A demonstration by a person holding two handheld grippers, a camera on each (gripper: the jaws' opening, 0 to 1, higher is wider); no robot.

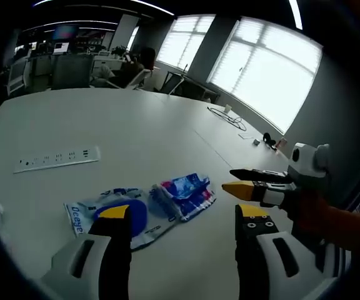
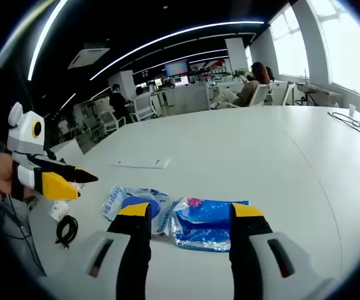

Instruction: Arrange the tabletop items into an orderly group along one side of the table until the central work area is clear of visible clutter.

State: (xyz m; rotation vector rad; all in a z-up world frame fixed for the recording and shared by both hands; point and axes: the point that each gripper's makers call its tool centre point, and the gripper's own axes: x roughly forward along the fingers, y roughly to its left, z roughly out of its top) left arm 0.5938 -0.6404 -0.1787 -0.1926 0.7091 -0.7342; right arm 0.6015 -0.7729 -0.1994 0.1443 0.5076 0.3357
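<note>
Nearest in the left gripper view, the left gripper (image 1: 183,222) is hovering with jaws spread and empty above the white table (image 1: 142,137). Just beyond, two packets are lying side by side, touching: a white-and-blue pouch (image 1: 114,215) and a blue patterned packet (image 1: 186,194). The right gripper (image 2: 189,215) is likewise hanging spread above both. The right gripper view is showing a coiled black cable (image 2: 66,230) near the table edge; the left gripper view is showing a white power strip (image 1: 56,159) farther back.
</note>
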